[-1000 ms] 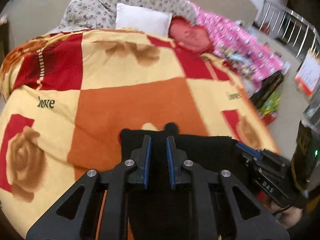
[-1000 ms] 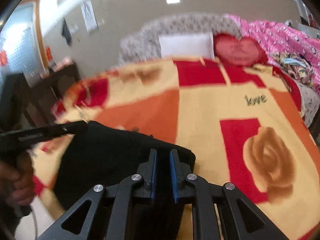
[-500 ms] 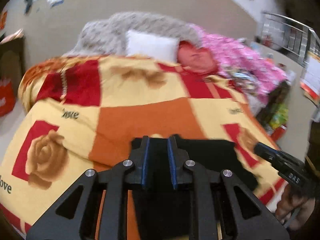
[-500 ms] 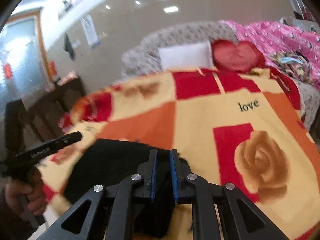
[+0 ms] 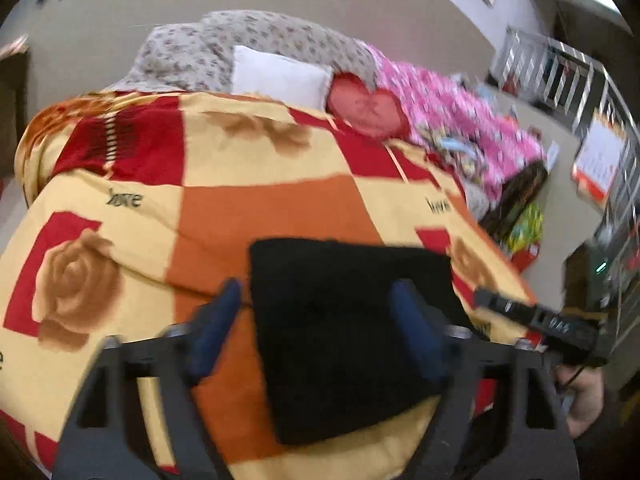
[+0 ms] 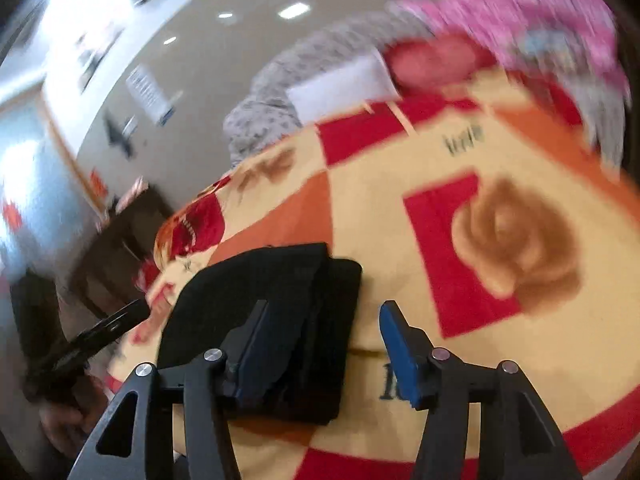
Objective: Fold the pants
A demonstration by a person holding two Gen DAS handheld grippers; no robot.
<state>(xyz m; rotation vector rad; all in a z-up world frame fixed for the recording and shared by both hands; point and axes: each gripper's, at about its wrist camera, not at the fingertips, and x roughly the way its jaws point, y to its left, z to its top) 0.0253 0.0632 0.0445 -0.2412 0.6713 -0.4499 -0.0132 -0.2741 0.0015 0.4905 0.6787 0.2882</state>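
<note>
The black pants (image 5: 352, 320) lie folded into a thick rectangle on the orange, red and yellow blanket (image 5: 260, 208), near the bed's front edge. My left gripper (image 5: 316, 292) hovers over them with its jaws opening wide; the blue pads (image 5: 216, 328) stand apart and do not touch the cloth. In the right wrist view the pants (image 6: 280, 288) lie left of centre. My right gripper (image 6: 324, 312) is also opening; its left pad (image 6: 256, 344) is over the fold's right edge and nothing is pinched. Each view shows the other gripper (image 5: 536, 320) (image 6: 108, 328) at the side.
A white pillow (image 5: 280, 76), a red heart cushion (image 5: 368, 108) and a pink quilt (image 5: 460, 120) lie at the head of the bed. A dark wooden table (image 6: 120, 248) stands beside the bed. Bags and a metal railing (image 5: 560, 80) are on the far side.
Both grippers were shut on the black pants and have now opened and let go. The pants rest flat on the blanket, and both grippers have drawn back a little.
</note>
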